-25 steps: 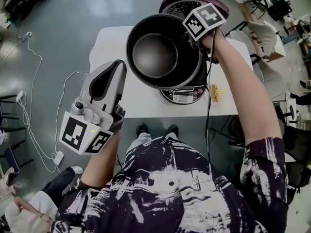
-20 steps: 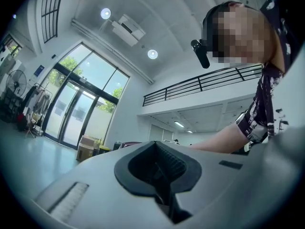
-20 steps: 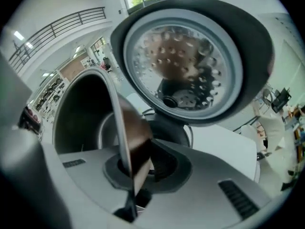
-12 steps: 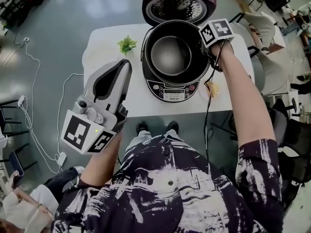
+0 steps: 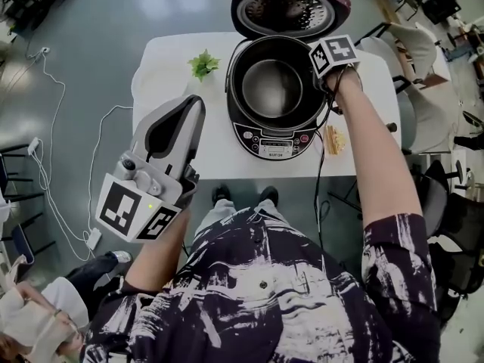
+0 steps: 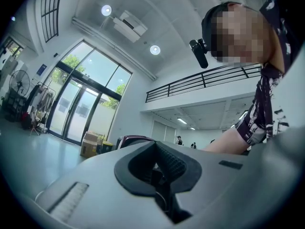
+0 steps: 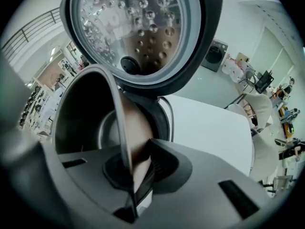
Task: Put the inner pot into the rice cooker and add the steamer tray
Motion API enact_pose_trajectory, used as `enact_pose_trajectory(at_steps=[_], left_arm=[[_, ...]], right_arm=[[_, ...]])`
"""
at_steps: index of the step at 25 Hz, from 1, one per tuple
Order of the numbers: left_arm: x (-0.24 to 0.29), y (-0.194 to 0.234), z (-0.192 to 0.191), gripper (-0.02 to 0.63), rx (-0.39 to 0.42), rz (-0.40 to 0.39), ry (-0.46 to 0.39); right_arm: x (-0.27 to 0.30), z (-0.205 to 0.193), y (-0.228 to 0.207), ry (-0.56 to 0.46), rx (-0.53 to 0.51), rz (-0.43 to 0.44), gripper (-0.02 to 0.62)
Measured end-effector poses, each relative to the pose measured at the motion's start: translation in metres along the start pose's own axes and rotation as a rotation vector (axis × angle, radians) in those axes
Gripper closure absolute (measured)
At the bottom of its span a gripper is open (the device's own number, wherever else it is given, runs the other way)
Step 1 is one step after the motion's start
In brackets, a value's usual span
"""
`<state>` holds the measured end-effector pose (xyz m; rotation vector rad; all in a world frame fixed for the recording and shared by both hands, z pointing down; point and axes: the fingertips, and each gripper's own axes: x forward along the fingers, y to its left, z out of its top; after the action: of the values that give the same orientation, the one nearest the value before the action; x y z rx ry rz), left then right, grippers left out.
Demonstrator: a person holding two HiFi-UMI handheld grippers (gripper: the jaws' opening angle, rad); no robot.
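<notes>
The rice cooker (image 5: 276, 141) stands on the white table (image 5: 174, 59) with its maroon lid (image 5: 291, 6) swung open at the back. The dark inner pot (image 5: 272, 85) sits down inside the cooker. My right gripper (image 5: 318, 80) points steeply down at the pot's right side, shut on the rim. In the right gripper view the thin pot wall (image 7: 83, 113) runs between the jaws of that gripper (image 7: 136, 163), under the dimpled lid (image 7: 138, 27). My left gripper (image 5: 189, 110) hovers over the table's front left corner, shut and holding nothing (image 6: 159, 168). No steamer tray shows in any view.
A green leafy sprig (image 5: 203, 64) lies on the table left of the cooker, and a small yellowish thing (image 5: 334, 138) lies to its right. Chairs (image 5: 412, 51) stand past the table's right edge. Cables (image 5: 45, 172) trail over the floor at the left.
The inner pot, held above the cooker a second ago, has come down into it with my right gripper still on its rim. My left gripper has hardly shifted.
</notes>
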<state>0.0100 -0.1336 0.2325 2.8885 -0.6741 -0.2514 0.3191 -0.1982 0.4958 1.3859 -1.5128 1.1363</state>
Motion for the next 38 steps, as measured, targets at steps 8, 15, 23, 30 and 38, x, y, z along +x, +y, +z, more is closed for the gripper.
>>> enact_pose_trajectory(at_steps=[8,15,23,30,38], left_arm=[[-0.003,0.010,-0.004,0.601,-0.010,0.016,0.011],[-0.002,0.011,-0.007,0.601,-0.012,0.012,0.017],[-0.005,0.017,-0.009,0.601,-0.018,0.022,0.021],[-0.006,0.023,-0.011,0.601,-0.023,0.025,0.018],[-0.004,0.023,-0.010,0.601,-0.031,0.022,0.012]], right_arm=[[0.012,0.000,-0.007,0.040,-0.050,-0.084,0.589],[0.019,0.000,-0.008,0.065,-0.112,-0.136,0.589],[0.027,-0.003,-0.008,0.108,-0.217,-0.206,0.583],[0.040,-0.009,-0.009,0.162,-0.307,-0.268,0.561],[0.038,-0.014,-0.011,0.203,-0.323,-0.258,0.542]])
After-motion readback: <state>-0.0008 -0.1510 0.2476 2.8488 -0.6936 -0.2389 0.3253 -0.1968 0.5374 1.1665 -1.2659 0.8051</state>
